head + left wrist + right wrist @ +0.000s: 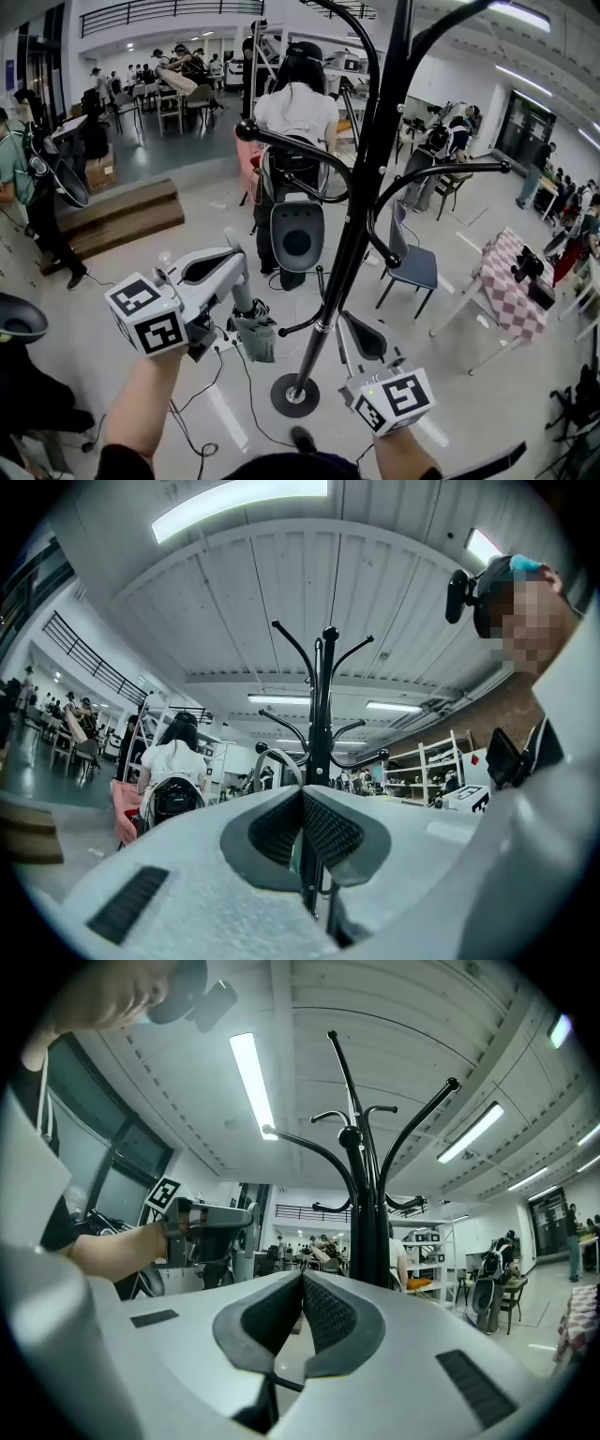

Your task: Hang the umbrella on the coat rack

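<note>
The black coat rack (pixel 361 216) stands just ahead of me, its round base (pixel 295 395) on the floor and curved hooks (pixel 281 142) reaching left and right. The folded grey-green umbrella (pixel 255 337) hangs from my left gripper (pixel 240 269), left of the pole, about level with a low hook (pixel 298 328). In the left gripper view that gripper (pixel 302 794) is shut, and a grey loop (pixel 269 759) of the umbrella arches past its tips towards the coat rack (pixel 323 724). My right gripper (pixel 349 323) is shut and holds nothing, close to the pole's right side; its own view shows the gripper (pixel 302 1279) below the coat rack (pixel 366 1194).
A seated person (pixel 295 117) with a backpack is behind the rack. A blue chair (pixel 412 264) and a checked table (pixel 511 286) stand to the right. Cables (pixel 234 380) lie on the floor by the base. A wooden platform (pixel 122 216) sits at the left.
</note>
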The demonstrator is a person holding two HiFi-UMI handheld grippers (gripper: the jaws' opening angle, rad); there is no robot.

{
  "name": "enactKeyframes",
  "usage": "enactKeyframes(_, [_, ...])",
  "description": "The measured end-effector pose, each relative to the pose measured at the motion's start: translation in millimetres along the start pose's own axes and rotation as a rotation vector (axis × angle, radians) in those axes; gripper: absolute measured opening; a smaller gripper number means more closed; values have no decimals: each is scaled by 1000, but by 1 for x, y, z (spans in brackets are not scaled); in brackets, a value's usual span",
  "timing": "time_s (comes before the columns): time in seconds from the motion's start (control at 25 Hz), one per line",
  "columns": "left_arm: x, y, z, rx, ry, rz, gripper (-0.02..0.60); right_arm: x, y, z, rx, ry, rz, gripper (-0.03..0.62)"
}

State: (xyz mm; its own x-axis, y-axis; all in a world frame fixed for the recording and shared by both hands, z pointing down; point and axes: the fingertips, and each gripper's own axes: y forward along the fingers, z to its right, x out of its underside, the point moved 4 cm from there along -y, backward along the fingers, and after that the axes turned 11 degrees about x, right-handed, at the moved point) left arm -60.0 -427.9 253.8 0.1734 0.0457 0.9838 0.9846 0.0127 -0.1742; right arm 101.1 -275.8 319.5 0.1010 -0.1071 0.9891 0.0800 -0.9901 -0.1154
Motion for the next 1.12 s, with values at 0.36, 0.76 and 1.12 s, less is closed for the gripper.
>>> enactKeyframes(0.36, [-3,34,-33,28,-9,-14,9,7,14,29,34,23,5,6])
enactKeyframes(0.76, [-22,94,-72,93,21,-69,9,4,40,78,79,41,4,6])
enactKeyframes(1.12, [-18,106,-83,138,40,-71,9,16,45,90,121,39,0,6])
